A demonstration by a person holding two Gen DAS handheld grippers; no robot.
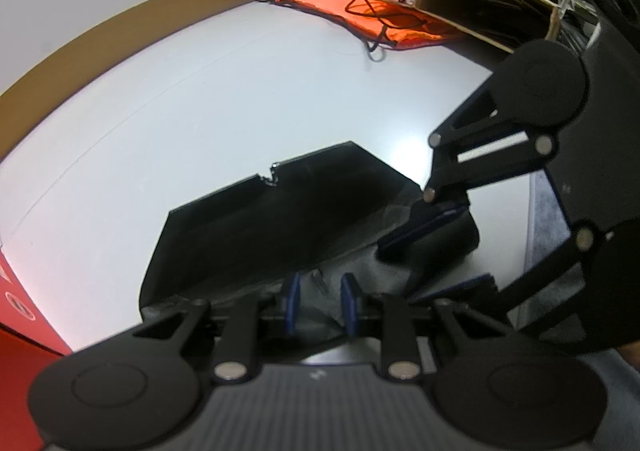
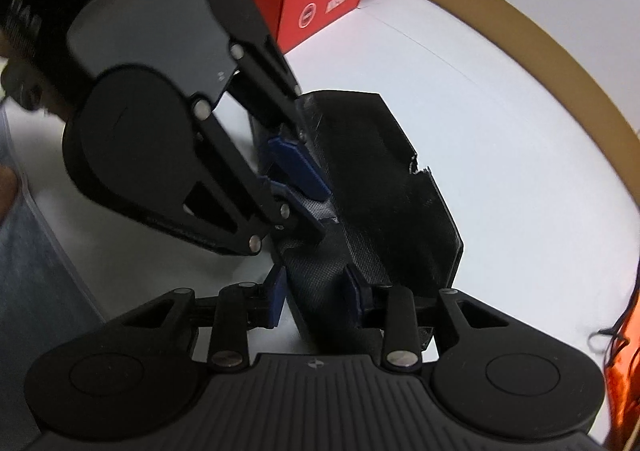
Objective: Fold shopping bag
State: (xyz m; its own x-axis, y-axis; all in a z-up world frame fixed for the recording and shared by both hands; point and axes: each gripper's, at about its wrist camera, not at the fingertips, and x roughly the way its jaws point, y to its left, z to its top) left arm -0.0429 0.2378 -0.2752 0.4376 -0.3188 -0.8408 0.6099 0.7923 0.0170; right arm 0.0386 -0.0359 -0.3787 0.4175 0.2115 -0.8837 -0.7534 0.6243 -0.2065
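The black shopping bag (image 1: 256, 227) lies flat on the white table (image 1: 224, 99), close to the person, already folded into a smaller shape with slanted corners. Its near edge is lifted off the table, and both tongs are at that edge.

The left gripper (image 1: 320, 305) has a bit of the gray, woven cloth between its blue pads (image 1: 294, 301). The pads sit close together and seem to pinch the cloth, so I think it is grasping the bag. The right gripper (image 2: 318, 297), just beside it, has its blue pads apart. The bag's fold runs between them, but one pad stands clear of the cloth, so this one looks released.

I think a fold is in the making: one side holds on while the other lets go to get a better grip. Next, the right gripper needs to close on the edge again, or press the fold flat. Both should then carry the near edge over toward the far side and keep it even.

Farther off, an orange drawstring bag (image 1: 372, 17) lies on the far right, touching a cardboard box (image 1: 480, 7). A red box (image 2: 320, 3) sits on the far left.
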